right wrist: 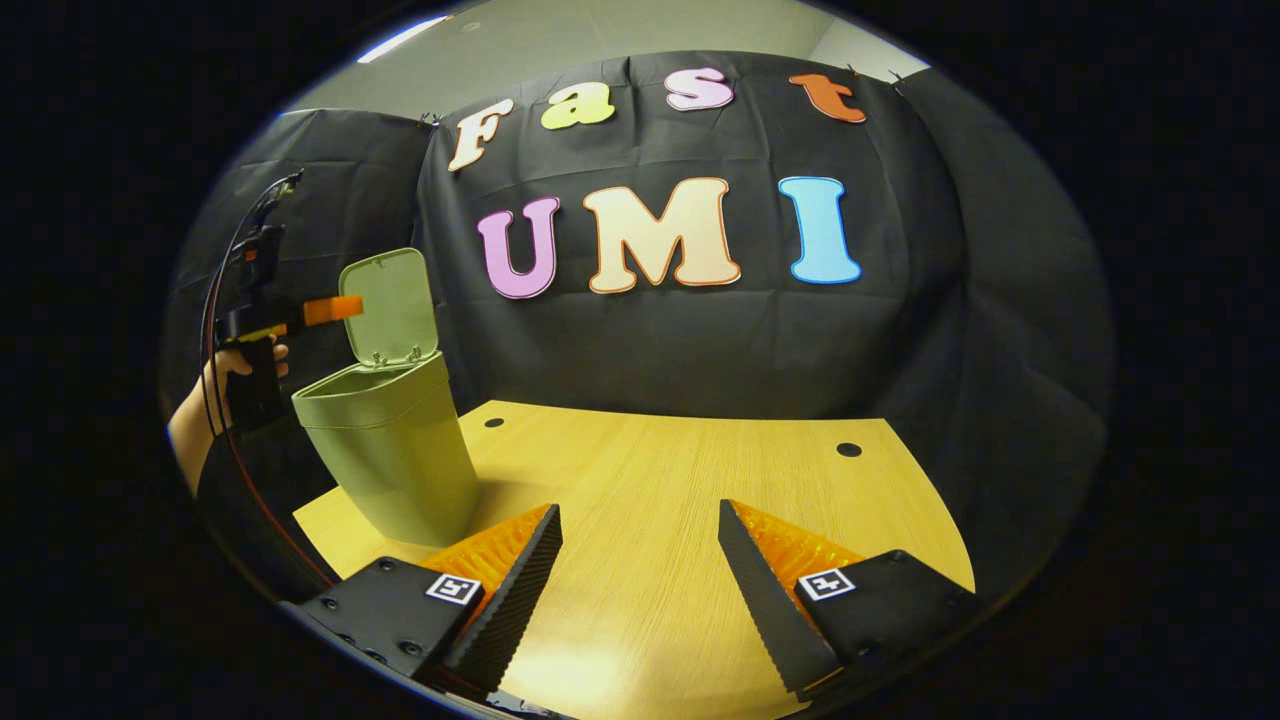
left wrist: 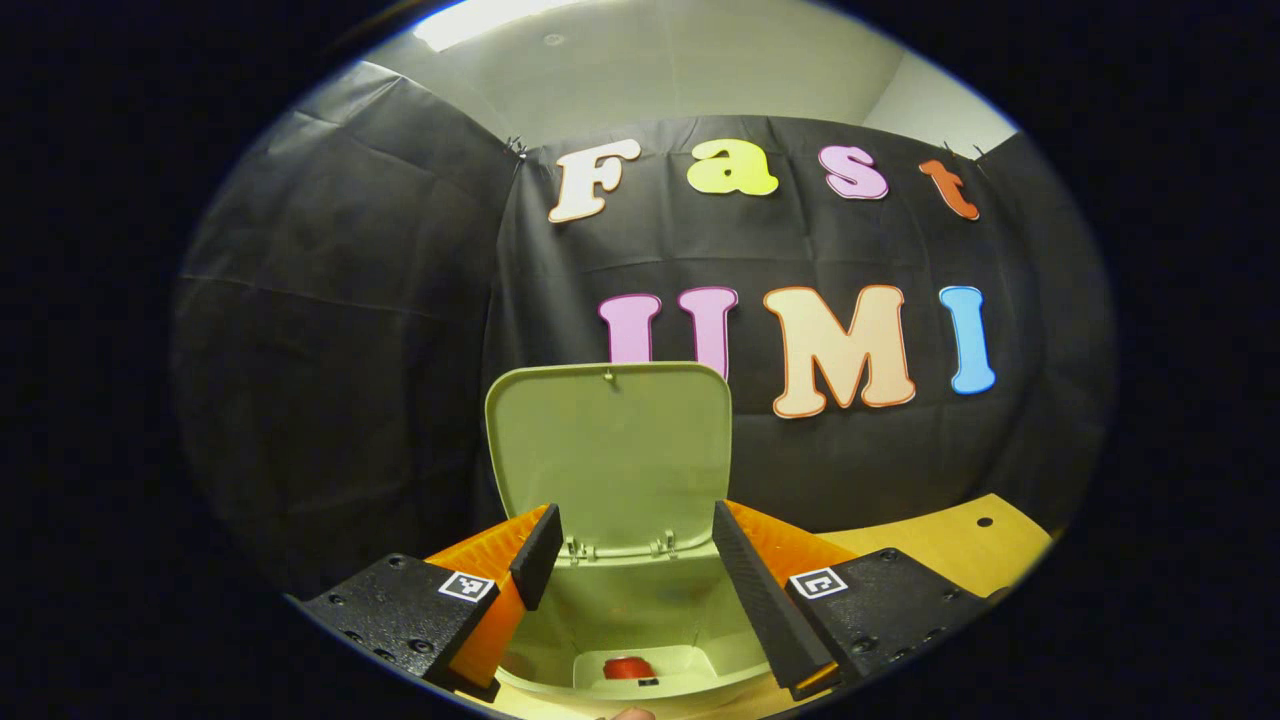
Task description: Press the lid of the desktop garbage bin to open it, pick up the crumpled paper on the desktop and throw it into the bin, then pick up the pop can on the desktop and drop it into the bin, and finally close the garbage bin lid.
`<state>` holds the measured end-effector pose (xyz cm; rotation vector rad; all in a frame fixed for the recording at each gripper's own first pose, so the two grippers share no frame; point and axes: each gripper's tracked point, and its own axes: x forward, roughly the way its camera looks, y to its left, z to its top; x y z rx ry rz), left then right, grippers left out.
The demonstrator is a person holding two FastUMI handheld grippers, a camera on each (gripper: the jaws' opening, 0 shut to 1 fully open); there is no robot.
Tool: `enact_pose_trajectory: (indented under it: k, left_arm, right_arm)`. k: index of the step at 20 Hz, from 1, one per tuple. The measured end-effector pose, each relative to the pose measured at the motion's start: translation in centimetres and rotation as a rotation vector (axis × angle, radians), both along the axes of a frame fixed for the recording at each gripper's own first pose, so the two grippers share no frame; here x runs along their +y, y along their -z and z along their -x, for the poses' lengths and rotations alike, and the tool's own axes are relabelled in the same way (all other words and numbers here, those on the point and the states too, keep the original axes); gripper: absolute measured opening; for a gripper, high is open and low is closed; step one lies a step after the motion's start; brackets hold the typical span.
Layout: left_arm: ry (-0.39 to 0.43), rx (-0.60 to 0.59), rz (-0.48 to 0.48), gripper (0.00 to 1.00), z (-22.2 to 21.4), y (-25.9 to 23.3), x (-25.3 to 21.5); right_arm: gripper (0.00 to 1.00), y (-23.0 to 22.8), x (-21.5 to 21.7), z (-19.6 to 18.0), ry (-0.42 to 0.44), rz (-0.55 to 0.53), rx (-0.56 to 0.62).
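So the bin (right wrist: 390,440) lid (left wrist: 610,455) stands up, smooth green plastic.
Left gripper (left wrist: 640,580) hangs wide apart over its mouth holding nothing; right gripper (right wrist: 640,570) gapes empty over the wood-grain table (right wrist: 700,480).

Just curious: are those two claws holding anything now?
No. The left gripper and right gripper are open and empty; the green plastic bin stands open.

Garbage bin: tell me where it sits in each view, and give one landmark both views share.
Left gripper view: garbage bin at bottom centre, between that gripper's fingers, lid raised.
Right gripper view: bin at left, on the wooden table's far-left corner.
Shared landmark: the upright open lid.
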<state>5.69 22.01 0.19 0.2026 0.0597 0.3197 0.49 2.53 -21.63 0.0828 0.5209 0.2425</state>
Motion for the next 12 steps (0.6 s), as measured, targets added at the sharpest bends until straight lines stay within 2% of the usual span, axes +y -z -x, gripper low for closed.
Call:
enact_pose_trajectory:
  k: [7,12]
  left_arm:
    - [0.006,-0.073,-0.043,0.91,-4.3,-7.4,1.4]
    - [0.018,-0.066,-0.046,0.91,-7.5,-9.3,2.6]
  right_arm:
    - [0.99,0.1,-1.5,0.7,0.081,0.007,-0.009]
    - [0.99,0.8,-2.5,1.7,0.143,0.005,0.008]
